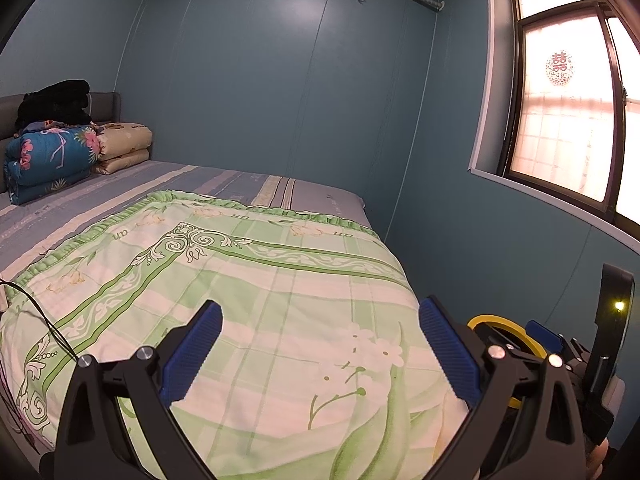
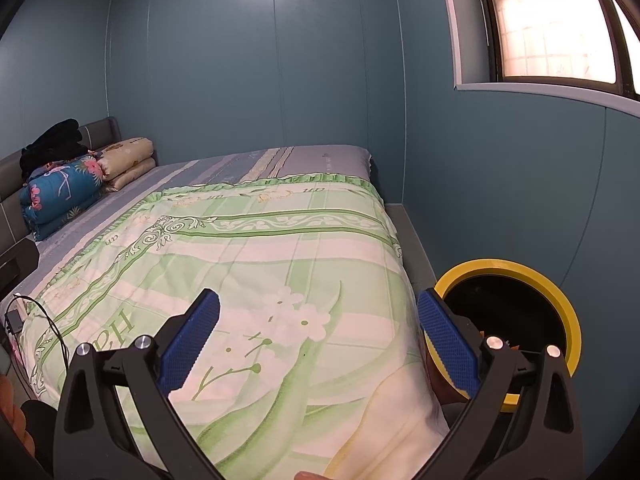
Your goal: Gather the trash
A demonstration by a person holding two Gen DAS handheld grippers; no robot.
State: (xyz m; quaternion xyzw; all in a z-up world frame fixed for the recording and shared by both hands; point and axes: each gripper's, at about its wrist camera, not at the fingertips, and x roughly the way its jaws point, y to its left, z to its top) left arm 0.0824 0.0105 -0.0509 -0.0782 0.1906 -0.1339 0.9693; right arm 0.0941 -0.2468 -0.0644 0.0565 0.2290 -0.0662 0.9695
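A trash bin with a yellow rim and a dark inside stands on the floor to the right of the bed's foot; something orange shows deep inside it. In the left wrist view the same yellow rim peeks out behind my right finger. My left gripper hovers open over the green flowered quilt, nothing between its blue pads. My right gripper is open too, above the quilt, its right finger overlapping the bin's edge. No loose trash shows on the bed.
Folded quilts and dark clothes are stacked at the headboard. A black cable with a small charger lies at the bed's left edge. Blue walls close in behind and to the right, with a window. The other gripper's body is at right.
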